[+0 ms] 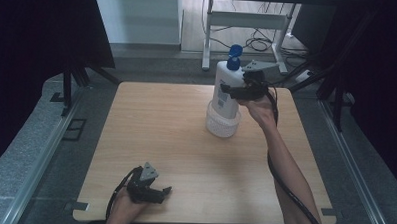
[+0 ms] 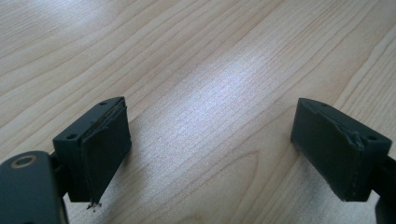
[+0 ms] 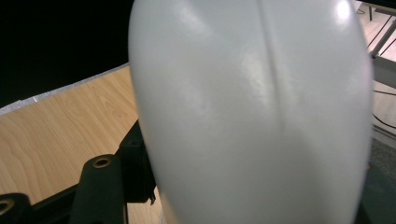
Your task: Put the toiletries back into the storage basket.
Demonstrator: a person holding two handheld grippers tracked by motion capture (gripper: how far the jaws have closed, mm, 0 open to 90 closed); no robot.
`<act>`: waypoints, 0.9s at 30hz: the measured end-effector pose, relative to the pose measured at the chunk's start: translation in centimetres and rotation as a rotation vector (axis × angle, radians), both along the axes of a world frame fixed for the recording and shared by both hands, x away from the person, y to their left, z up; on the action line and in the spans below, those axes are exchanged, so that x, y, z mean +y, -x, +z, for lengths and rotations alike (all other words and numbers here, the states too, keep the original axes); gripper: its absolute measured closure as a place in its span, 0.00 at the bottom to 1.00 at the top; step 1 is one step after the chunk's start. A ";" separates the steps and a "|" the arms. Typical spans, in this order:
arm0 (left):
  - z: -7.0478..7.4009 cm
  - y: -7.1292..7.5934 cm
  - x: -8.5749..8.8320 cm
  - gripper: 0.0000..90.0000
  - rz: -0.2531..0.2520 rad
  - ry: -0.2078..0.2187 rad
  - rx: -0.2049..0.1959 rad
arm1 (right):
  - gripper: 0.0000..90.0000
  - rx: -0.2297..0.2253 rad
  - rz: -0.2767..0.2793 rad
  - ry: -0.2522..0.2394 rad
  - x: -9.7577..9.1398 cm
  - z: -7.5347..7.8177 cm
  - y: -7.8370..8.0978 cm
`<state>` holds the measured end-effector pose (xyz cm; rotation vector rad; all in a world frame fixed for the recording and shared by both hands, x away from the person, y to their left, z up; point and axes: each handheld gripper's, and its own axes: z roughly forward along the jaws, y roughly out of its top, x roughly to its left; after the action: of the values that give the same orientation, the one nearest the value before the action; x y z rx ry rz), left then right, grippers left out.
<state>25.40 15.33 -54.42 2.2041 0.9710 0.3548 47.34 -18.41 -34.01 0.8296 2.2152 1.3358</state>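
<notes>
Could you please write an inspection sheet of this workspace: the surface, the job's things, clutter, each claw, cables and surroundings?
Surface: wooden table, light grain, bare apart from the items below.
Job's things: white bottle with blue cap, upright, its base inside a white basket at the far right of the table.
Clutter: nothing seen.
Left claw: near the front left edge, jaws wide apart over bare wood, holding nothing.
Right claw: closed on the bottle's side, near its upper half.
Cables: black cable trails along the right forearm; more cables lie on the floor beyond the table.
Surroundings: dark curtains on both sides, a white frame behind.
</notes>
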 end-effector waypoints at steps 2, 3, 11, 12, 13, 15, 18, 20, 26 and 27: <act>0.0 0.0 0.0 0.13 0.000 0.000 0.000 | 0.42 0.002 -0.001 0.005 0.2 -0.3 -0.1; 0.0 0.0 0.0 0.13 0.000 0.000 0.001 | 0.42 0.001 0.000 0.010 0.2 -0.4 -0.2; 0.0 0.0 0.0 0.13 -0.001 -0.001 0.003 | 0.42 0.003 -0.002 0.020 0.5 -1.5 -0.6; 0.0 0.0 0.0 0.13 -0.001 -0.002 0.003 | 0.42 0.004 -0.003 0.023 0.6 -1.7 -0.6; 0.0 0.0 0.0 0.13 -0.001 -0.002 0.003 | 0.42 0.004 -0.004 0.027 0.6 -1.9 -0.6; 0.0 0.0 0.0 0.13 -0.001 -0.002 0.003 | 0.42 0.009 -0.006 0.032 0.7 -2.1 -0.7; 0.0 0.0 0.0 0.13 0.000 -0.003 0.004 | 0.42 0.013 -0.005 0.042 0.7 -2.5 -0.7; 0.0 0.0 0.0 0.13 0.000 -0.004 0.004 | 0.42 0.016 -0.007 0.048 0.8 -2.8 -0.8; 0.0 0.0 0.0 0.13 -0.001 -0.004 0.005 | 0.42 0.025 -0.005 0.057 1.0 -3.7 -1.0; 0.0 0.0 0.0 0.13 -0.001 -0.004 0.005 | 0.42 0.026 -0.005 0.059 1.0 -3.9 -1.0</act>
<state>25.39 15.35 -54.39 2.2100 0.9721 0.3514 48.31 -17.39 -37.87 0.8349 2.2602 1.2574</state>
